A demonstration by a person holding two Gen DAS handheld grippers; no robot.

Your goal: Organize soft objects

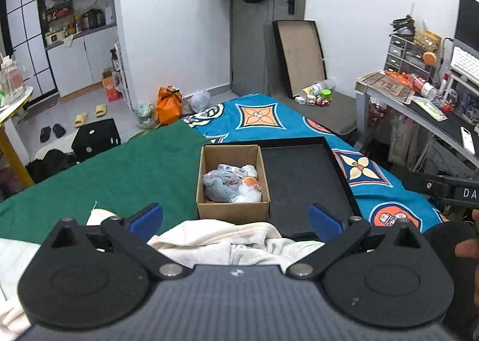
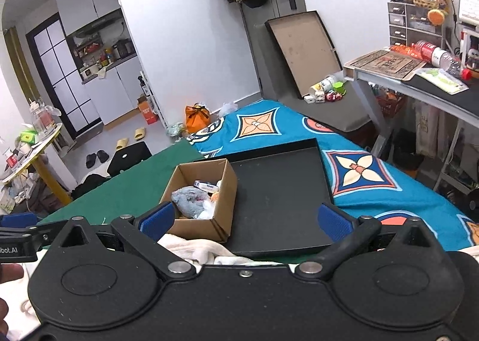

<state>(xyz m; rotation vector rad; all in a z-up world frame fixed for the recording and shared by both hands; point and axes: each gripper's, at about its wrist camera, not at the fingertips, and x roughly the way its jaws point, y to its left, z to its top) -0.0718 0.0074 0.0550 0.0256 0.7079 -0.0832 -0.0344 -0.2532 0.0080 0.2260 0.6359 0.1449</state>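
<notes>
Left hand-held gripper and right hand-held gripper both spread, empty, above the crumpled cream cloth lying just before the brown cardboard box. Grab too shallow and you'll snag one loose fold.

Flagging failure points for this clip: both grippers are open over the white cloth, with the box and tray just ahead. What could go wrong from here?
1. The white cloth is bunched in folds, so the left gripper might pinch only one layer and drag the rest.
2. The cloth's far edge lies against the cardboard box; lifting could shove or tip the box.
3. The box already looks full, so another item could spill onto the black tray.
</notes>
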